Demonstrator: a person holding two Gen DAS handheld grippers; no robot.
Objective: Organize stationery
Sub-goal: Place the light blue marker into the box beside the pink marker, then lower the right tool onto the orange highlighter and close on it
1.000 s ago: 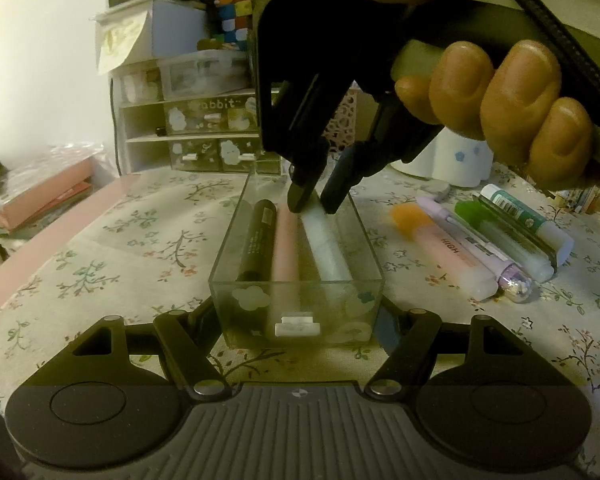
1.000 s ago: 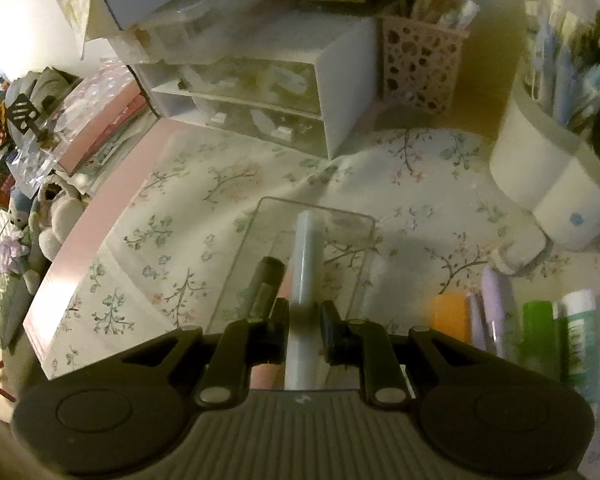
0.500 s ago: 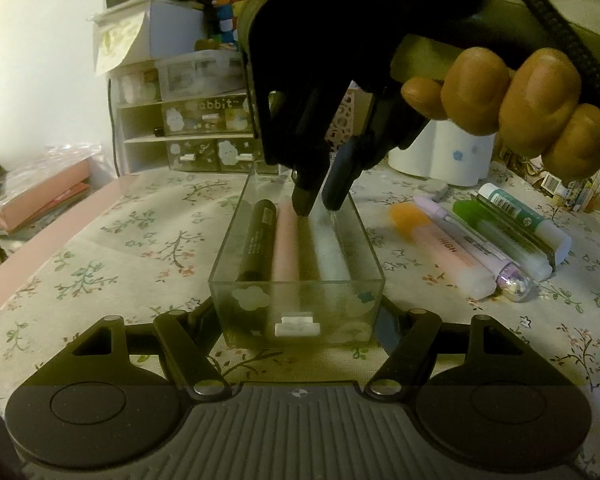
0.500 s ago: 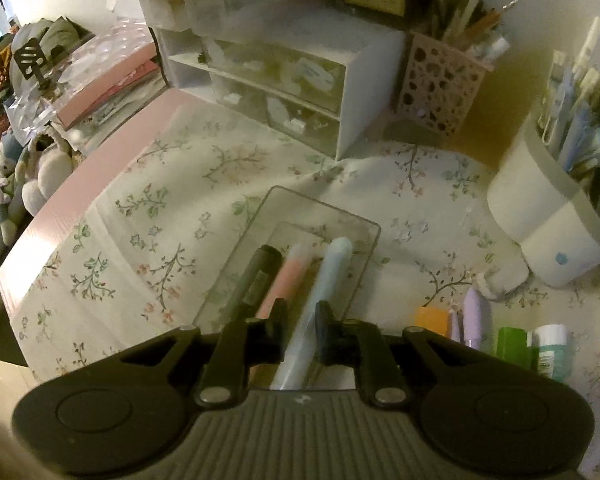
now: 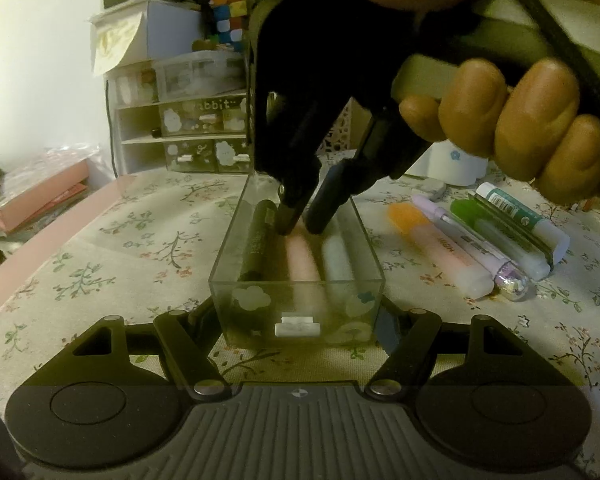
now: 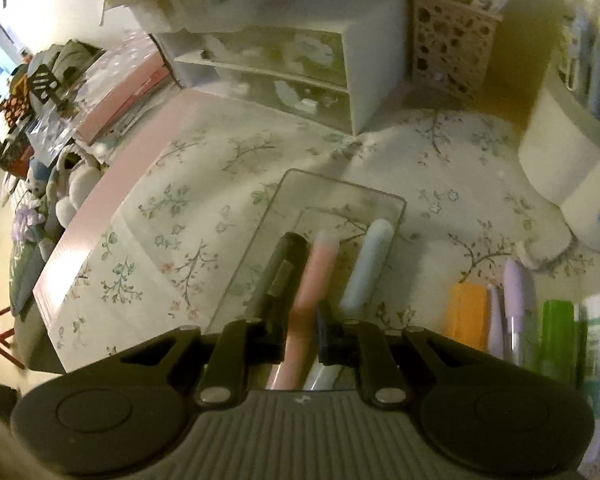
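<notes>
Clamping the clear box (image 5: 296, 308) on the desk (image 5: 100, 248), the left gripper (image 5: 298, 320) faced the right gripper (image 5: 302, 220), nearly closed, empty, above the pink pen (image 6: 314, 276); right view showed the drawers (image 6: 300, 64).

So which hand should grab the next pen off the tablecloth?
Right, probably. The right gripper hangs empty above the clear box, beside the loose orange highlighter; the left gripper is clamped on the box.
</notes>
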